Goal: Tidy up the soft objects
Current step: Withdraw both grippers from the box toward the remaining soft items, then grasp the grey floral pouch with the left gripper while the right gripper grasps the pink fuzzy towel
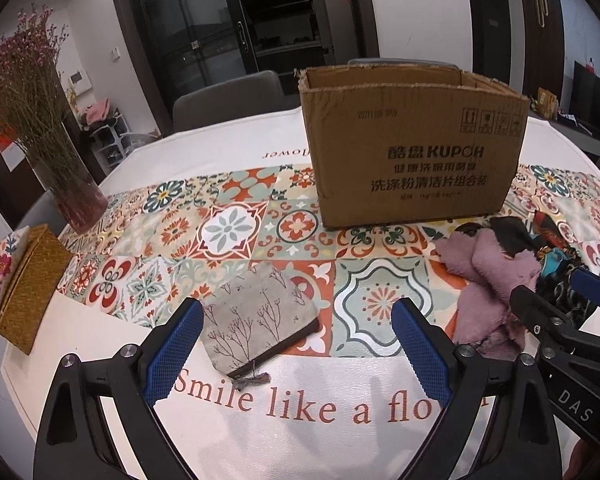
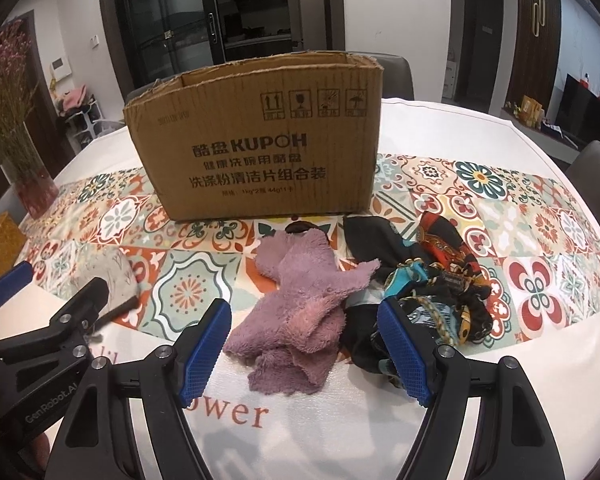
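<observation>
1. Blue bumpy pads sit on both tools. The left gripper (image 1: 296,354) is spread wide and holds nothing. It hangs low over the near white part of the tablecloth (image 1: 300,440), and I think it is lined up to grab the pouch.
2. The right gripper (image 2: 304,354) is spread wide too, and it holds nothing. The purple towel (image 2: 300,312) lies right between its fingers, so that looks like its first pick.
3. The grey pouch (image 1: 256,320) with little tree drawings lies flat, with its zipper edge toward us. The left finger hides one corner of it.
4. The dark patterned scarf (image 2: 432,280) is bunched up, touching the towel on its right. The right finger covers part of it, and its folds hide how it is tangled.
5. A small dark thing (image 2: 302,227) peeks out behind the towel. I cannot tell what it is.
6. The soft things all wait in front of the cardboard box (image 2: 256,148). Its top is open, so I think they go in there. We cannot see inside it from here.
7. Far left stand a vase of dried flowers (image 1: 76,196) and a woven yellow box (image 1: 30,288), well apart from the soft things.
</observation>
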